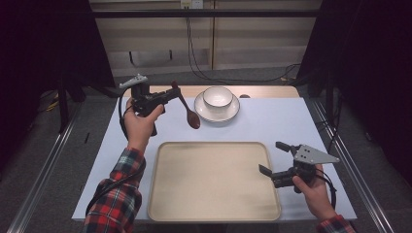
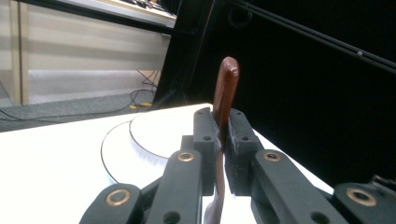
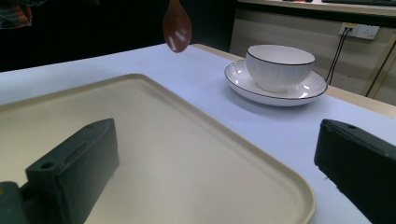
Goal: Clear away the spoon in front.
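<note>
Spoon (image 1: 187, 107) hangs clamped by its handle in your left gripper (image 1: 171, 95) beside the saucer (image 1: 216, 112); your right gripper (image 1: 274, 158) gapes, jaws spread, over the tray (image 1: 214, 182).

High view: fixed above the near edge of the table (image 1: 272, 121), facing forward and down. Left gripper view: close, low, near the far edge. Right gripper view: low, near the near right corner. All three share the saucer (image 1: 217, 109) (image 2: 140, 135) (image 3: 275, 88).
</note>
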